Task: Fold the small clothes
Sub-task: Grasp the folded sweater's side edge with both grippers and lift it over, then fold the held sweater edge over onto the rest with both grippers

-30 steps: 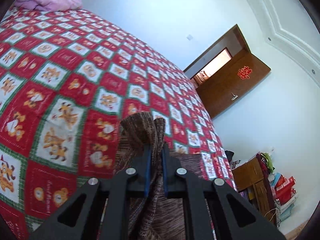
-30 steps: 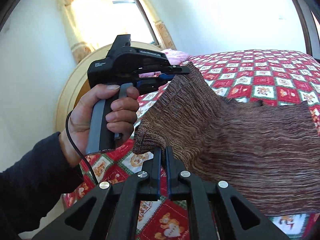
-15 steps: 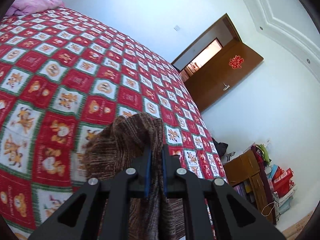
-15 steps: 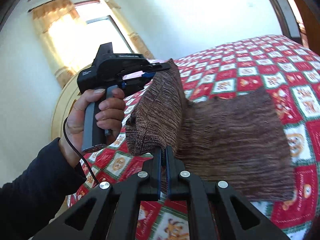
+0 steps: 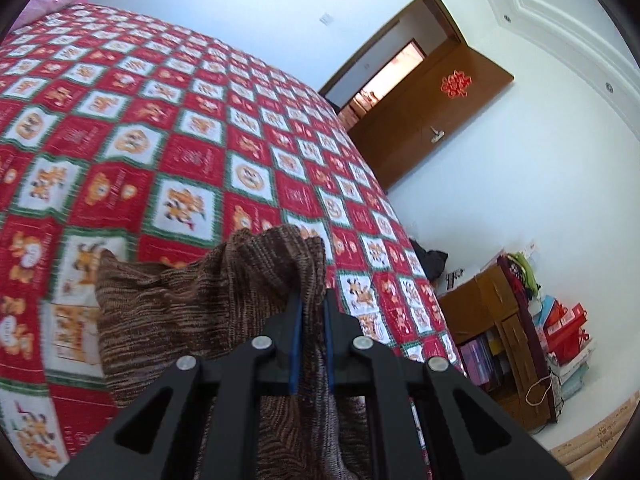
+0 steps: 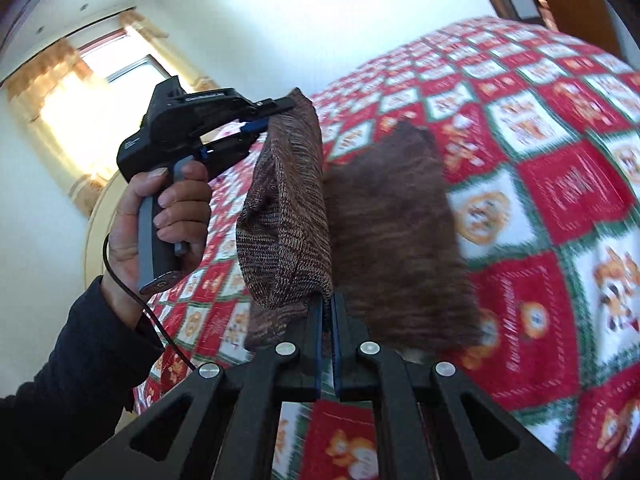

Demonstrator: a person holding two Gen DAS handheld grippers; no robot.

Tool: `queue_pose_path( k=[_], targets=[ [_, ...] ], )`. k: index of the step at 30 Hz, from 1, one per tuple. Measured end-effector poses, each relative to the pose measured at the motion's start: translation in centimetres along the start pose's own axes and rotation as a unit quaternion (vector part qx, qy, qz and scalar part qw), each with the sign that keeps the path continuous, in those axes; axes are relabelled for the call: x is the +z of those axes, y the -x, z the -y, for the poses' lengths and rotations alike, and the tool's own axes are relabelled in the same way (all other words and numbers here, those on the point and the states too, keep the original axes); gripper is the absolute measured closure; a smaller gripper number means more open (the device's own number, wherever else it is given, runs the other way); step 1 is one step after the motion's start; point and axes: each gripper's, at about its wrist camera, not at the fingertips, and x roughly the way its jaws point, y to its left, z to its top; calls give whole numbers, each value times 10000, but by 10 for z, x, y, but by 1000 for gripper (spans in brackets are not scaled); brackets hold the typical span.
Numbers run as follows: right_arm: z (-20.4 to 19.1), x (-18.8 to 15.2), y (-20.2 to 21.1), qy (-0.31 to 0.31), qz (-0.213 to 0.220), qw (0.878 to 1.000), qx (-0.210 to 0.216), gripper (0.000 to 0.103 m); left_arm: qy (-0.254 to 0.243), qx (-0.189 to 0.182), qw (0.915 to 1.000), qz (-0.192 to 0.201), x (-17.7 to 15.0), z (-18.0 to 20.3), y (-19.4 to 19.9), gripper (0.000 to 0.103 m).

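Brown knitted garment (image 6: 288, 208), pinched by both the left gripper (image 6: 276, 114) and the right gripper (image 6: 326, 300), now hangs doubled above the red checked bedspread (image 6: 560, 168) instead of spread wide as a second ago, so the fold looks nearly closed.

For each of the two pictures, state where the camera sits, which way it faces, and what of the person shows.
Left wrist: on the left tool, facing across the bed toward the door; no body shows.
Right wrist: on the right tool, facing the window; the left hand shows.
Shared: the brown knit garment, clamped by both tools, and the bed.
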Motion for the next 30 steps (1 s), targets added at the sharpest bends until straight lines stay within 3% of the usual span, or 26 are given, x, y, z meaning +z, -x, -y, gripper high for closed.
queue_pose_path(
  k=[9,15,17,20,22,24,26,30],
  targets=[
    [50,-11,-6,-798,-254,9964,-119,100,-501,242,9972,-492,-21,29,-67,93],
    [60,-9,-4,-923,-310,9952,-77,100,-913,795,9904,-667,-33,39,-97,90],
    [66,-9,0,-1015,-257,9945,-80,99,-1055,810,9897,-538,-36,44,-89,90],
    [71,-6,13,-1042,-63,9941,-311,99,-1435,839,9859,-212,-46,53,-60,78],
    [68,-4,28,-835,222,9936,-725,98,-1664,953,9814,80,-58,53,-33,54],
    [60,0,43,-595,634,9895,-1157,98,-1915,1274,9728,263,-76,49,-14,43],
    [42,5,51,-218,944,9855,-1394,98,-2096,1525,9654,299,-97,39,1,42],
    [-7,18,32,689,864,9881,-1066,92,-2273,1992,9529,243,-136,17,10,42]
  ],
)
